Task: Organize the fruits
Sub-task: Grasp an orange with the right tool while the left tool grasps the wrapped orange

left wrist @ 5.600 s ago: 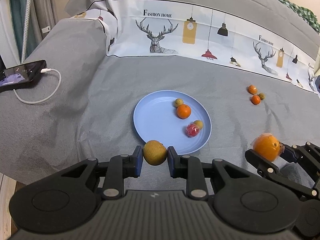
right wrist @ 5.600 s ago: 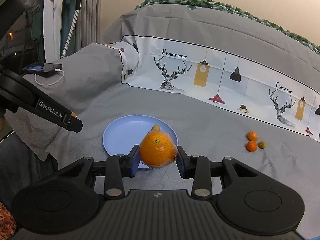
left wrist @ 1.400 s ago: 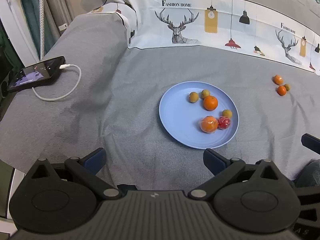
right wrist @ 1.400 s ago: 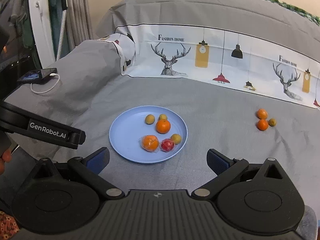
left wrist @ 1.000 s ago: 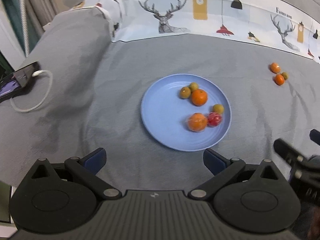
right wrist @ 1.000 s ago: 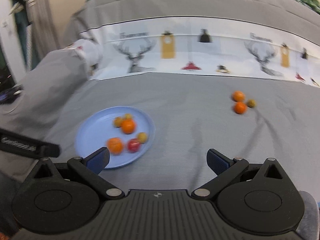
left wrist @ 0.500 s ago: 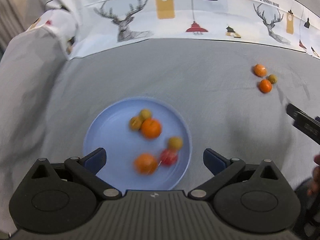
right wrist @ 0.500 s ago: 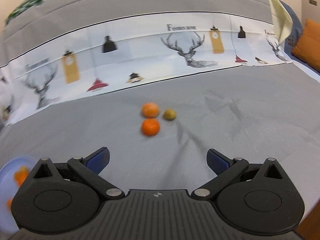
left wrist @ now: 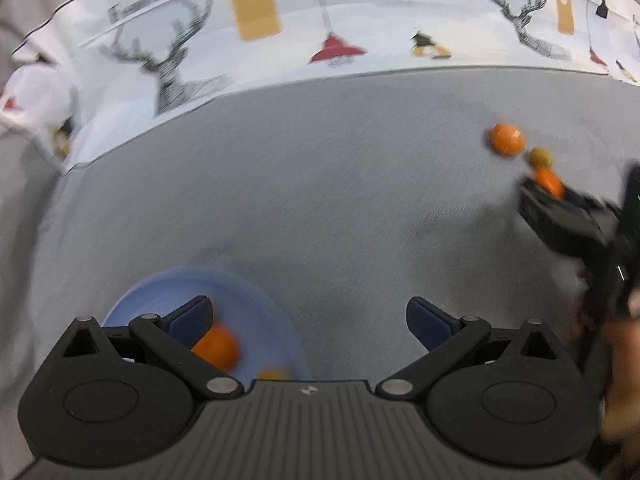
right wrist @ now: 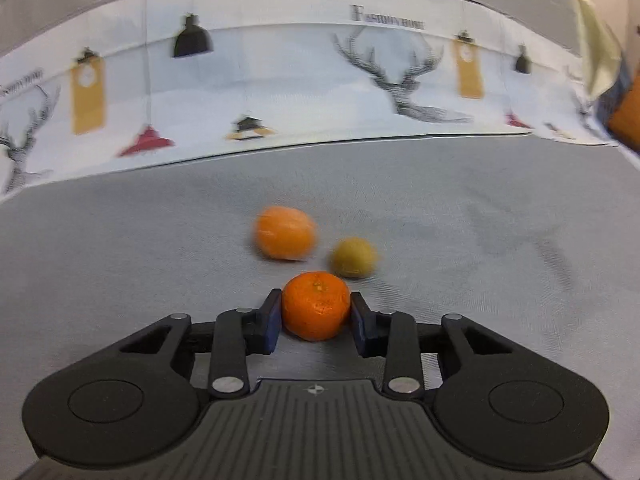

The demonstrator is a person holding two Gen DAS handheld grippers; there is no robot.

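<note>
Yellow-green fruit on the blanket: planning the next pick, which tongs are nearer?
Right. The right tongs, closing around an orange, sit beside the yellow-green fruit; the left tongs hover over the blue plate.

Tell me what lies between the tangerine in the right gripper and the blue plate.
Nothing visible does. The right gripper is closing on the tangerine; bare grey cloth runs from there to the blue plate. The left gripper hovers open over the plate's rim.

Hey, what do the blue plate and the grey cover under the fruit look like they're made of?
The blue plate looks like plastic: one even pale blue with a matte surface, though blur leaves that open. The grey cover is cloth, probably a woven bedspread or sofa throw: it creases softly and shows a fine weave. The mandarin between the closing right tongs has real dimpled peel.
</note>
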